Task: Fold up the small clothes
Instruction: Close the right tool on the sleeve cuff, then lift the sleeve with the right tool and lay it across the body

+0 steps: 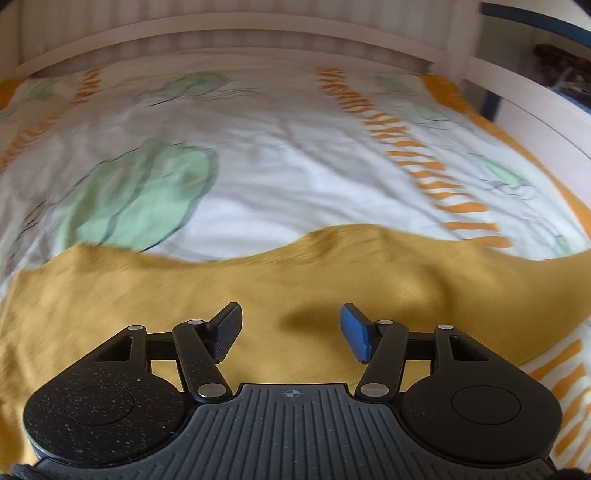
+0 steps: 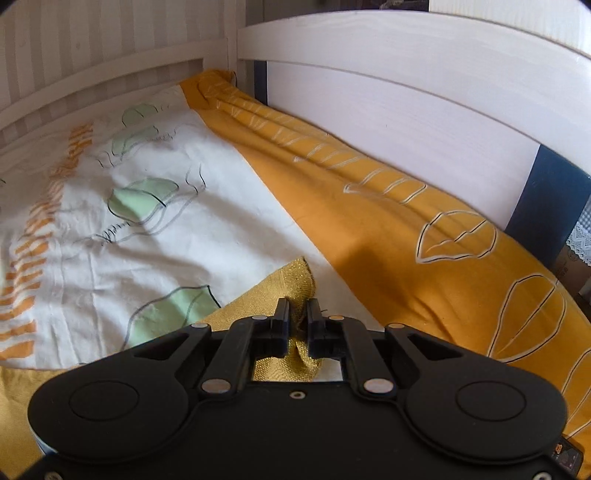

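Left gripper (image 1: 291, 332): jaws spread, nothing between the pads, hanging over the yellow cloth (image 1: 258, 280). Cloth fills the space under and ahead of the fingers and runs out past both sides of the view; its far edge lies wavy just ahead of the fingertips. One black pad, one blue pad (image 1: 354, 332). Beyond the cloth edge, ahead of the gripper, is the bedsheet (image 1: 280, 155), white with green blobs and orange stripes. White bed rail (image 1: 221, 33) further ahead. Left-wrist view is motion-blurred.

Right gripper (image 2: 298, 314): jaws pressed nearly together, pinching a corner of the cloth (image 2: 295, 288). The fabric bunches between the fingers and pokes up just ahead of the tips; the rest trails back and to the left under the gripper. Sheet (image 2: 147, 240) lies ahead and left. Orange blanket (image 2: 388, 240) with white leaf outlines runs along the right of the gripper, against the white headboard (image 2: 406, 110).
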The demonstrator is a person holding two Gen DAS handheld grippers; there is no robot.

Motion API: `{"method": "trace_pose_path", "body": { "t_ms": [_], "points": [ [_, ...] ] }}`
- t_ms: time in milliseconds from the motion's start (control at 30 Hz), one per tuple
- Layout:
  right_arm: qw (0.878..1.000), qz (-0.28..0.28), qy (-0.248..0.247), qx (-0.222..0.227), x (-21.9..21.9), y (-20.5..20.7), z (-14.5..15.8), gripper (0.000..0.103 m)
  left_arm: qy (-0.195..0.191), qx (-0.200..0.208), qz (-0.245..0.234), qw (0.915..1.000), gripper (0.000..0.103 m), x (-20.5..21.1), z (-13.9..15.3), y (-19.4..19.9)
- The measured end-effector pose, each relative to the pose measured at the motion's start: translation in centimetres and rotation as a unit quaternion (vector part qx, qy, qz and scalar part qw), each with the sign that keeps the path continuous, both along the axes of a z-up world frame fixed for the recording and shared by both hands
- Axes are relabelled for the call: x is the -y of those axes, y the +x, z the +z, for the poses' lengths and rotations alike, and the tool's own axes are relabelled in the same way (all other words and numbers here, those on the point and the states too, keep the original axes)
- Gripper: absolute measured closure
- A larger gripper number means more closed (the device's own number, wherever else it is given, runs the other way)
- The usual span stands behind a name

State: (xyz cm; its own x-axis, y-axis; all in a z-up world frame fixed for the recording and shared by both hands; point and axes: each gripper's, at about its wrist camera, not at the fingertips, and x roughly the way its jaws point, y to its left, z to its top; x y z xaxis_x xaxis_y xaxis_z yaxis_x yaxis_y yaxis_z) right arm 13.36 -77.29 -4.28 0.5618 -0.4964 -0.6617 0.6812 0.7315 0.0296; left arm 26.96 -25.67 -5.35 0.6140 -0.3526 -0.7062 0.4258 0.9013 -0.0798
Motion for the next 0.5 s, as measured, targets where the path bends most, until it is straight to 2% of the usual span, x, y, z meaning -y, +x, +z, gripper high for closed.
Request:
{"method": "trace_pose_path", "body": {
  "t_ms": [167,267,333,367,500],
  "points": [
    [0.999,0.027,-0.001,0.029,-2.4,-0.2,2.7,0.088,0.011,-0.001,-0.03,0.9995,0.046,4.6,-1.6,0.4],
    [0.998,0.051,0.005,0.048,-4.3,0.0,4.6,0.088,0.05,-0.023,-0.04,0.9976,0.044,6.9,-3.8,1.2],
    [0.996,0.072,0.011,0.056,-5.9,0.6,5.9,0.088,0.075,0.0,-0.058,0.9955,0.042,7.6,-4.0,0.9],
    [0.995,0.083,0.01,0.06,-6.8,0.9,6.4,0.088,0.081,-0.002,-0.064,0.9946,0.042,7.7,-3.8,1.0],
    [0.988,0.131,0.013,0.079,-10.8,2.4,8.9,0.088,0.034,-0.029,-0.05,0.9977,0.045,4.8,-1.9,1.4]
  ]
}}
